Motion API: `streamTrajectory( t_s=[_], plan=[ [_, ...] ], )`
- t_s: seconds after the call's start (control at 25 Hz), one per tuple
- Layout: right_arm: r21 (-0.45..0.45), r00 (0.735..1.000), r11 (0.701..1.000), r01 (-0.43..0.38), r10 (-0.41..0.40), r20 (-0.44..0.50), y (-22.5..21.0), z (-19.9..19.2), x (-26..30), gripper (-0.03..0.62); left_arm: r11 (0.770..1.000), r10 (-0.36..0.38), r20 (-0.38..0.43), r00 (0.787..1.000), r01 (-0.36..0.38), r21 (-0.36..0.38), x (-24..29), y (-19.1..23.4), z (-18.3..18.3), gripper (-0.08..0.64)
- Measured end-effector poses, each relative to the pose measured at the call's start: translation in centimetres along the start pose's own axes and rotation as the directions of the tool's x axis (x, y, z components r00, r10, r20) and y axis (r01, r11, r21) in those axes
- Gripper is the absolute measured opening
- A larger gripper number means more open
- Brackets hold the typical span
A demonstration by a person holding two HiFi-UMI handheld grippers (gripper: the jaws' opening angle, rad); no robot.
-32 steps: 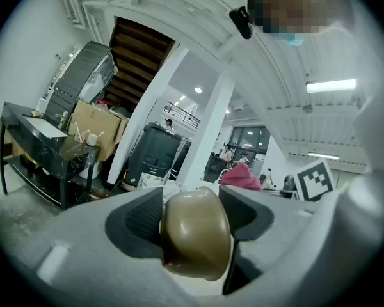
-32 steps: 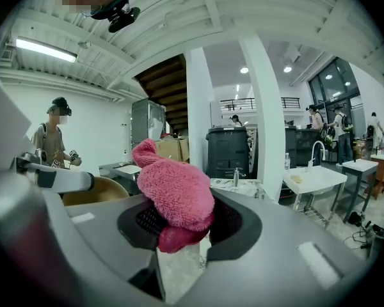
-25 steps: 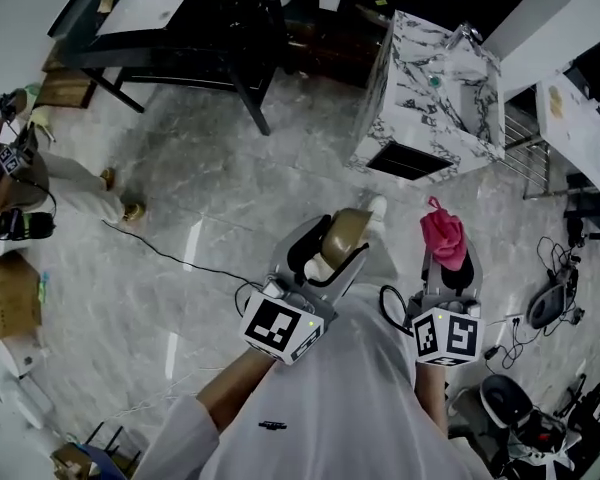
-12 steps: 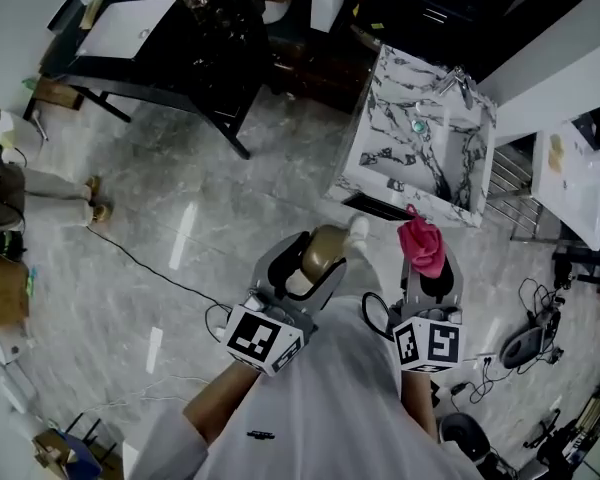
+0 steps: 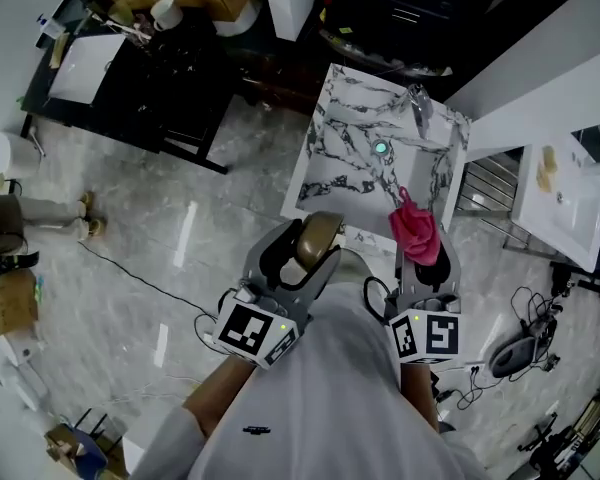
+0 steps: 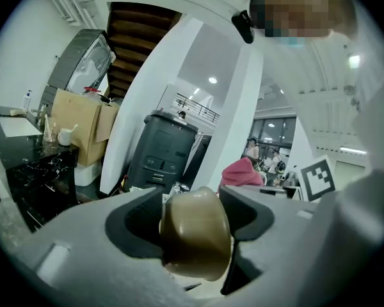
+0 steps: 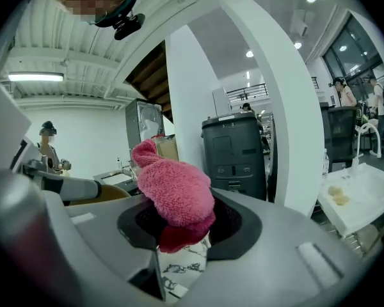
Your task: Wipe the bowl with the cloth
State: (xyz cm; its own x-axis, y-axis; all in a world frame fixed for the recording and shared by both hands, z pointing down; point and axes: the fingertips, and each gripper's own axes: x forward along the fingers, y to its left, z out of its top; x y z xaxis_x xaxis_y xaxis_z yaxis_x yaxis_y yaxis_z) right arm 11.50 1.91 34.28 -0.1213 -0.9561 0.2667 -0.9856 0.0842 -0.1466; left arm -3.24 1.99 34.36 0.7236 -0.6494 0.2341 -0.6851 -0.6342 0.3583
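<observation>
My left gripper [image 5: 302, 253] is shut on a small tan bowl [image 5: 313, 240], held on edge between its jaws. In the left gripper view the bowl [image 6: 195, 234] fills the gap of that gripper [image 6: 193, 221], its outer side toward the camera. My right gripper [image 5: 426, 256] is shut on a bunched pink cloth [image 5: 414, 227] that sticks up past the jaws. The right gripper view shows the cloth [image 7: 174, 192] bulging over that gripper [image 7: 182, 226]. Bowl and cloth are held side by side, a hand's width apart, not touching.
A marble-patterned sink cabinet [image 5: 355, 158] with a tap [image 5: 418, 101] stands just ahead. A black table [image 5: 130, 78] with a paper sheet and bottles is at the far left. Cables [image 5: 130, 273] trail over the grey floor. A white counter [image 5: 565, 193] is at the right.
The sink cabinet has come closer and moved left, now straight ahead of both grippers. Both grippers keep their hold on bowl and cloth, still side by side.
</observation>
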Motion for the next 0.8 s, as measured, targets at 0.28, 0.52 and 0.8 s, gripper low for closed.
streamTrajectory(
  t_s=[0.28,0.52,0.8],
  plan=[
    [0.01,0.998,0.998,-0.069,0.069,-0.012,-5.4,0.7,3.4,0.147,0.998,0.049,0.05,0.998,-0.05,0.024,6.4,-1.3,2.7,0.284],
    [-0.044,0.974,0.974,-0.223,0.221,-0.038,-3.8,1.3,5.2,0.147,0.998,0.045,0.057,0.997,-0.047,0.036,8.9,-2.1,3.2,0.284],
    [-0.074,0.944,0.947,-0.313,0.301,-0.135,-2.3,-0.9,5.9,0.147,0.999,0.043,0.085,0.995,-0.045,0.021,9.8,-2.2,3.9,0.284]
  ],
)
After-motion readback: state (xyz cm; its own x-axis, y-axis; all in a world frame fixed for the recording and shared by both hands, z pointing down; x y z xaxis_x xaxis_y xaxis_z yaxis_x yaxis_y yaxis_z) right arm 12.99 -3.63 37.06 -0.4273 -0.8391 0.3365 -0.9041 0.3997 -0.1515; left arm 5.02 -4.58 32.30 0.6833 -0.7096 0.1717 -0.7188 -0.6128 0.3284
